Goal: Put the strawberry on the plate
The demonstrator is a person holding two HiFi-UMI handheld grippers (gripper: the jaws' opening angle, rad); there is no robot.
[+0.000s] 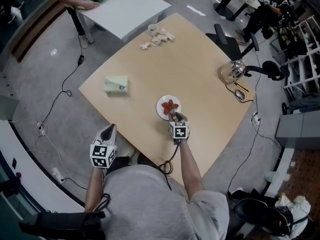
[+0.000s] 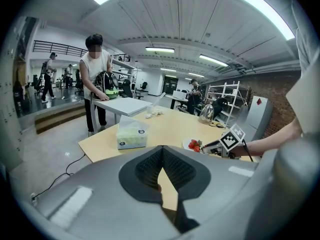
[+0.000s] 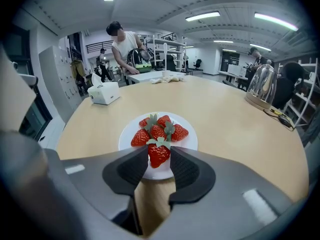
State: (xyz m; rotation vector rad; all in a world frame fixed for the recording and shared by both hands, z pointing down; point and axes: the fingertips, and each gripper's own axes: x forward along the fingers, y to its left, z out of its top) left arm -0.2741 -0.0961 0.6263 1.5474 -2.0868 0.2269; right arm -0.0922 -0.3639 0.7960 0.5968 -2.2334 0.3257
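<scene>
The right tool (image 1: 176, 117) grips a strawberry (image 3: 159, 154) over the near edge of the plate (image 3: 189, 143), beside other strawberries (image 3: 156, 130). I'd say only release remains. The left tool (image 2: 161, 165) hangs closed and empty.

light wooden table (image 1: 200, 64), rounded corners. pale green tissue box (image 1: 116, 84), near its left edge. glass kettle (image 1: 233, 71), right corner, a dark cord (image 1: 240, 93) just beside it. white crumpled bits (image 1: 157, 38) and a small cup (image 1: 152, 28), far edge. white side table (image 1: 125, 11) beyond, a person (image 2: 95, 79) leaning on it. black cables (image 1: 63, 90) trailing over the grey floor (image 1: 40, 74).
</scene>
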